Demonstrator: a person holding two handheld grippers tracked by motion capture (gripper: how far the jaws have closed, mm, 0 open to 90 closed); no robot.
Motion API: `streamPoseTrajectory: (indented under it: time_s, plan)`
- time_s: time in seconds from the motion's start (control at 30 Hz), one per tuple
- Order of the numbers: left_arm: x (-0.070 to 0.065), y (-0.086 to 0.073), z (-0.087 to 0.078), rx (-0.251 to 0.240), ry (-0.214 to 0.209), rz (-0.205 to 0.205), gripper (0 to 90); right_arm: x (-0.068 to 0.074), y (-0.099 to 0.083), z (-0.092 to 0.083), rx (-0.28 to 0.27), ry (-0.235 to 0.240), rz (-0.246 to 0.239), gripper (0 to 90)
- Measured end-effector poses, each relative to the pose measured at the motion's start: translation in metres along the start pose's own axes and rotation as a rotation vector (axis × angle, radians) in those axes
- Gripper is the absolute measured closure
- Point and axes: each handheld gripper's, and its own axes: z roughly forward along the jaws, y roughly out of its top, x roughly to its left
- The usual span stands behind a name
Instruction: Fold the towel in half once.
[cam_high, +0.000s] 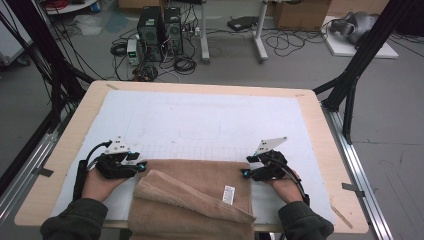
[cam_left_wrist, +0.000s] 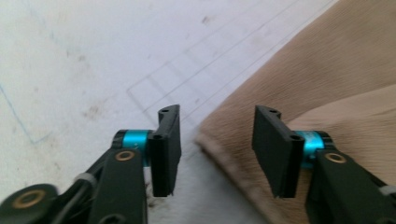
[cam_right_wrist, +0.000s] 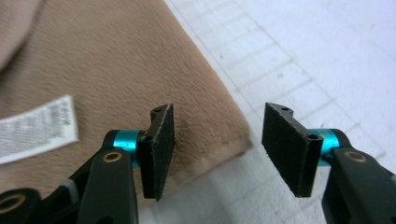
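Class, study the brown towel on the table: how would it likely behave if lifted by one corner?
The towel would probably droop and unfold, since its folded layers already sag in soft rolls. Its fuzzy pile suggests the open left gripper and open right gripper would hold it without slipping. It likely drags rather than slides on the table.

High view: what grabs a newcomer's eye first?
The brown towel, partly folded at the table's near edge on the white mat, with a white care label on top. A hand-held gripper sits at each far corner: the left gripper and the right gripper, both with jaws open and nothing between the pads. Beyond the table, computer towers stand among cables on the floor.
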Motion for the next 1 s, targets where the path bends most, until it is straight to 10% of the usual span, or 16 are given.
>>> streamPoseTrajectory:
  time_s: [0.13,0.2,0.3,0.5,0.87,1.0]
  plan:
    - [0.007,-0.003,0.019,0.089,-0.034,-0.032,46.0,-0.004,-0.001,0.008,0.026,0.016,0.008,42.6]
    - [0.008,-0.003,0.02,0.066,-0.098,-0.039,59.0,-0.004,0.0,0.011,0.025,0.041,0.015,53.5]
    - [0.003,0.001,0.02,0.057,-0.092,0.004,82.3,-0.006,0.002,0.013,0.027,0.139,0.009,78.9]
    - [0.008,0.014,0.028,0.009,-0.023,-0.021,85.9,-0.018,0.007,0.009,0.009,0.091,0.018,82.1]
    - [0.064,0.139,0.032,-0.14,0.163,-0.044,86.1,-0.095,0.1,-0.032,-0.052,-0.107,0.026,82.6]
    - [0.074,0.161,0.024,-0.165,0.172,-0.045,85.3,-0.108,0.129,-0.048,-0.088,-0.14,0.004,81.9]
